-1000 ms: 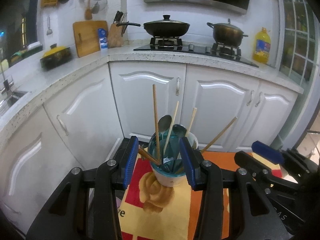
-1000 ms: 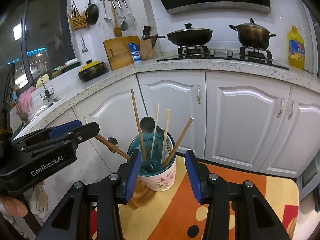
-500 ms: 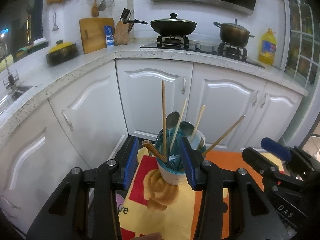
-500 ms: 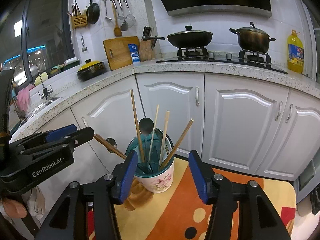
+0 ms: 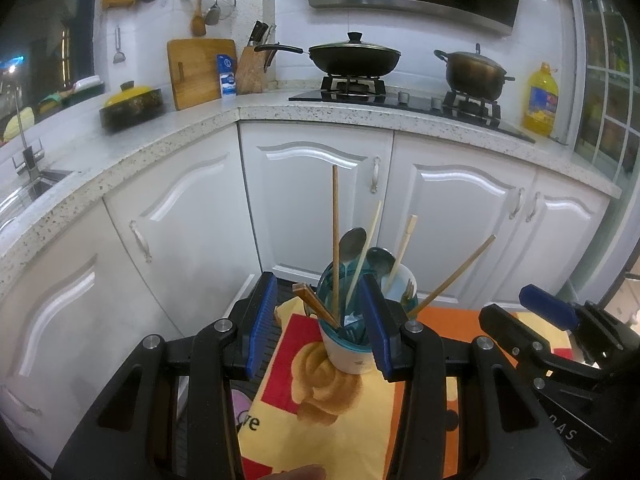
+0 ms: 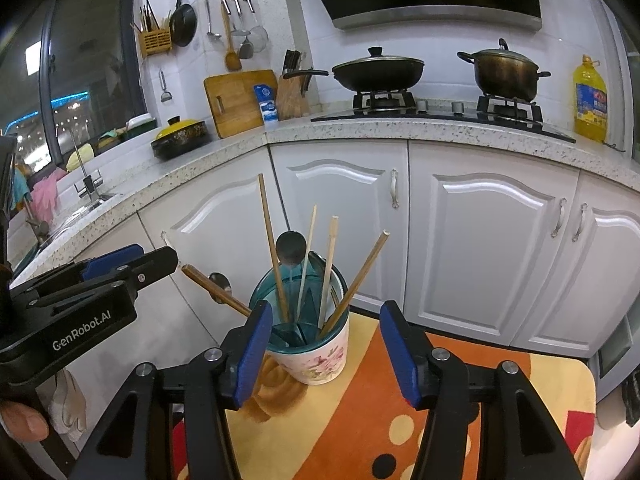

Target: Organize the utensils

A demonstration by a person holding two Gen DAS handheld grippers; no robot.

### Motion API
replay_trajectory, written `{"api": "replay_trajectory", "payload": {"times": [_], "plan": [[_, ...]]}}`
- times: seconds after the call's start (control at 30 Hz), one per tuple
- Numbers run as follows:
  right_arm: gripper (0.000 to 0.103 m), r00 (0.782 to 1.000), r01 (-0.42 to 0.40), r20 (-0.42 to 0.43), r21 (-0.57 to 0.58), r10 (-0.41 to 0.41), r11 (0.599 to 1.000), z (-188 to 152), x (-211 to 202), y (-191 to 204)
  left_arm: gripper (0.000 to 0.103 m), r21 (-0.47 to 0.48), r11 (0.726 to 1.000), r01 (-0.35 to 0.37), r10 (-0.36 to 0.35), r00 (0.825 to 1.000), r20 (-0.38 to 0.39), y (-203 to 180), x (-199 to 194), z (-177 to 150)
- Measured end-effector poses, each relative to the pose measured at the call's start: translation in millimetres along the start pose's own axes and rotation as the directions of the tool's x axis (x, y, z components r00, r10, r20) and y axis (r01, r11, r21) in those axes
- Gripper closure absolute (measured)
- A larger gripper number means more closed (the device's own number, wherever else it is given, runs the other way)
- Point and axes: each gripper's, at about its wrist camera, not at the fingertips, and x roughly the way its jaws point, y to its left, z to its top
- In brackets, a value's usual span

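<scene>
While both grippers hover over the mat, the scene reads:

Cup (image 6: 320, 360): a floral cup with a teal insert stands upright on the mat (image 6: 360, 420), near the mat's 11 o'clock corner in the right view, close to that edge.

Utensils: chopsticks (image 6: 272, 248) and a spoon (image 6: 291, 249) stand in the cup and fan outward; one brown stick (image 6: 216, 290) leans over the rim toward 10 o'clock, one (image 6: 360, 276) toward 1 o'clock.

Left gripper (image 5: 320, 320): jaws partly apart, nothing between the pads; the cup shows in the gap, farther off, untouched. Seen from the right wrist, it sits at 9 o'clock of the cup, apart from the leaning stick.

Right gripper (image 6: 324, 352): jaws have just been opening and now stand wider than the cup; the cup shows between the fingers but beyond them, pads not pressing it. Nothing held.

Open room: bare mat runs from the cup toward 3 to 5 o'clock in the right view. At 12 o'clock white cabinets (image 6: 472, 248) rise right behind the mat's far edge; at 9 o'clock the cabinet run closes in.

Counter (image 6: 400, 136): its speckled edge overhangs the cabinets, well above the stick tips.
</scene>
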Motion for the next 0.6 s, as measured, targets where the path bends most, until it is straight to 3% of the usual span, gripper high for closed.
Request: {"api": "replay_trajectory", "payload": {"times": [0.6], "plan": [[0.049, 1.000, -0.005, -0.012, -0.009, 0.005, 1.000, -2.0, 2.5, 3.9, 0.061, 0.003, 1.000, -0.009, 0.009, 1.000, 0.002, 0.5, 0.5, -4.0]]}}
